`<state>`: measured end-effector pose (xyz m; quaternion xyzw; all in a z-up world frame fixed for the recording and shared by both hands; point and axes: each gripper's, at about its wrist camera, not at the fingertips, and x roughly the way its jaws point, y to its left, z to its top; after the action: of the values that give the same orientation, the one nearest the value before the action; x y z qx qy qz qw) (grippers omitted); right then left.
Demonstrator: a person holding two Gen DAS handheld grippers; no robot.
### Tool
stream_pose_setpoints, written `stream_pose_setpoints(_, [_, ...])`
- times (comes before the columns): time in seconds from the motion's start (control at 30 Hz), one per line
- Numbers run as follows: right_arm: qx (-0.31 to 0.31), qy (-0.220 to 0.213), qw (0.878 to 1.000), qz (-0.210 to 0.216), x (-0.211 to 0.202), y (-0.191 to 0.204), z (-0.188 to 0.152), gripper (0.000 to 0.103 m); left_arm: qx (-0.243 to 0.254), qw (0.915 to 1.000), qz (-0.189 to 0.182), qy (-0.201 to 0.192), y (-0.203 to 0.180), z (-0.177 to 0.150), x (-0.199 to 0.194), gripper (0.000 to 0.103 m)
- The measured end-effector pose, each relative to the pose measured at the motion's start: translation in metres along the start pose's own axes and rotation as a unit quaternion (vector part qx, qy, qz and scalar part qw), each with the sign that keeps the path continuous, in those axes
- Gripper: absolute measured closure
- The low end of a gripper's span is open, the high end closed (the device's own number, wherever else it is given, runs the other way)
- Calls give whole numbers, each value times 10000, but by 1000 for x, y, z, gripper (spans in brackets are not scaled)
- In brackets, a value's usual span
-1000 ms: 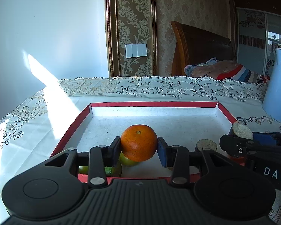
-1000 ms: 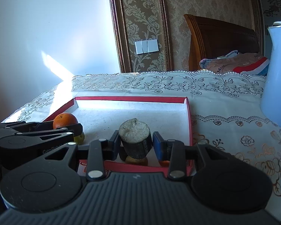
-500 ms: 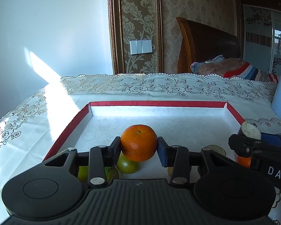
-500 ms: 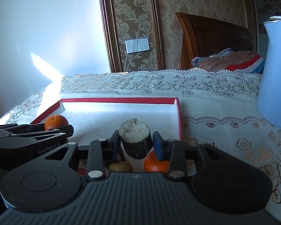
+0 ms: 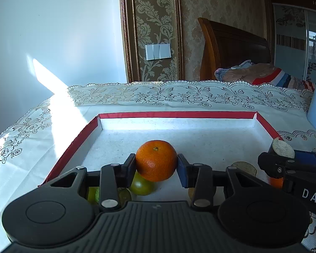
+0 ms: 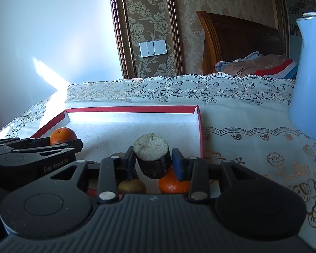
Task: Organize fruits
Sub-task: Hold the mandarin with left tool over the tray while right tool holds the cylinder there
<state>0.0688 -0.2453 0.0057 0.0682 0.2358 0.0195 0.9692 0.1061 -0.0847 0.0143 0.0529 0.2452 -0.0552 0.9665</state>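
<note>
In the left wrist view my left gripper [image 5: 156,164] is shut on an orange tangerine [image 5: 155,159], held just above the near part of a red-rimmed white tray [image 5: 174,115]. Green fruits [image 5: 142,186] lie under it. My right gripper [image 6: 152,162] is shut on a dark-skinned cylinder piece with a pale cut top [image 6: 151,155]. Below it lie a brownish fruit [image 6: 131,186] and another tangerine [image 6: 171,184]. Each gripper shows in the other's view: the right gripper [image 5: 282,155] at the right edge, the left gripper [image 6: 63,143] at the left with its tangerine [image 6: 63,136].
A tall pale blue jug [image 6: 309,78] stands on the lace tablecloth [image 6: 252,147] right of the tray [image 6: 132,109]. A second cut piece [image 5: 243,167] lies in the tray near the right gripper. A wooden chair with folded cloth [image 5: 263,76] stands behind the table.
Both grips are unchanged. The views have shifted a little over the tray's near edge, so more of the fruits lying under the grippers shows now.
</note>
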Motion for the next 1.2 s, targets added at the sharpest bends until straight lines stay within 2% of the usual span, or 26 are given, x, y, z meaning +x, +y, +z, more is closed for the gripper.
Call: stream_pose_setpoints(1.2, [-48,-133,9999,58,-2,2,-2,68,128,9999,-11,-22,-4,-2,4,63])
